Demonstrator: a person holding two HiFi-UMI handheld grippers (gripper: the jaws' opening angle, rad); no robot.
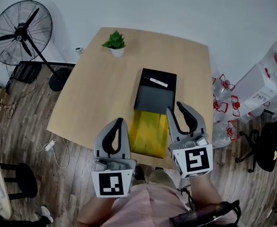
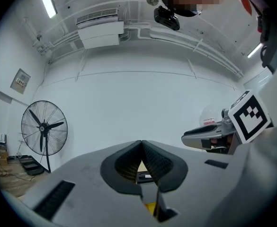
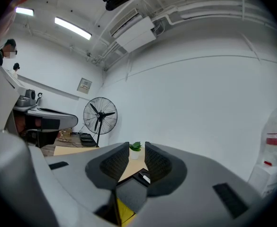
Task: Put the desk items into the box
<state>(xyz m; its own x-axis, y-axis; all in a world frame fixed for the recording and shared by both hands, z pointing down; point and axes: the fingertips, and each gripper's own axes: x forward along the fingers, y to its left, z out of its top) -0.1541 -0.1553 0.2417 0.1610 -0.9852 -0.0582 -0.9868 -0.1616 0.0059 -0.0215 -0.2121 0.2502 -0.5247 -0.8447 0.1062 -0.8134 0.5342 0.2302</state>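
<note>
Both claws hang empty just off the near edge of the worktop (image 1: 95, 93). My left claw (image 2: 141, 143) has its jaws closed tip to tip on nothing. My right claw (image 3: 137, 148) shows a narrow gap between its jaws, with nothing in it.

Directly ahead, a yellow flat piece (image 1: 149, 132) lies at the near edge; I cannot tell what it is. Touching its far side is the open black box (image 1: 153, 100), mid-worktop, with a white pen-like item (image 1: 156, 82) already inside at its far end. The only loose item noted is the small potted plant (image 1: 114, 44), close to the far edge, left of the box and apart from it.

Recommendation: widen the right jaws before reaching. Take the white pot by its sides, below the leaves. Keep it upright and lower it into the bare part of the box.
</note>
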